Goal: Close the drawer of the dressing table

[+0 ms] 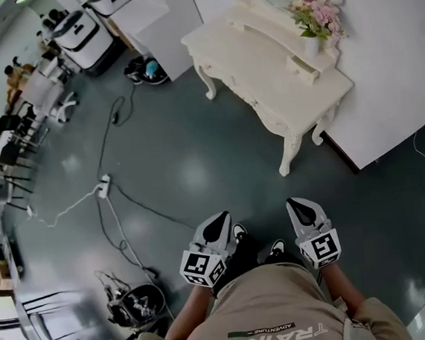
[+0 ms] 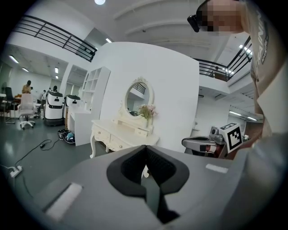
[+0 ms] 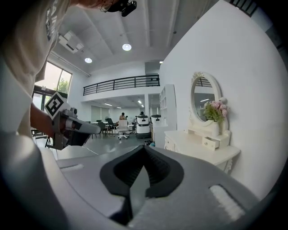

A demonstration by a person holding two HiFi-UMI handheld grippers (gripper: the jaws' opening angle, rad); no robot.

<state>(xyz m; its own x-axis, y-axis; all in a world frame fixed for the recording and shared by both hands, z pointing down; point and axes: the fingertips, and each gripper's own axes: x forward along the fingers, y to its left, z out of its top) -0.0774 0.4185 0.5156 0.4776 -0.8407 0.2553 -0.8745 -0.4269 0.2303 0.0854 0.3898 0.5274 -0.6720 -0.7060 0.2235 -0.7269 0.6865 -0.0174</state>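
The white dressing table point(image 1: 261, 56) stands on the dark floor ahead and to the right, against a white wall panel, with an oval mirror point(image 2: 137, 97) and a vase of pink flowers point(image 1: 316, 19) on top. A small upper drawer point(image 3: 211, 143) beside the vase sticks out, open; it also shows on the tabletop as the same drawer point(image 1: 303, 65). My left gripper point(image 1: 221, 218) and right gripper point(image 1: 294, 204) are held low near my body, well short of the table. Both are shut with nothing held, as seen at the left gripper point(image 2: 145, 147) and the right gripper point(image 3: 145, 147).
Cables and a power strip point(image 1: 103, 186) lie on the floor to the left. A dark bag point(image 1: 147, 69) sits beside the table's far end. White robots point(image 1: 84, 36), office chairs point(image 1: 6, 159) and people stand at the far left. A stool point(image 1: 136, 304) is near my left foot.
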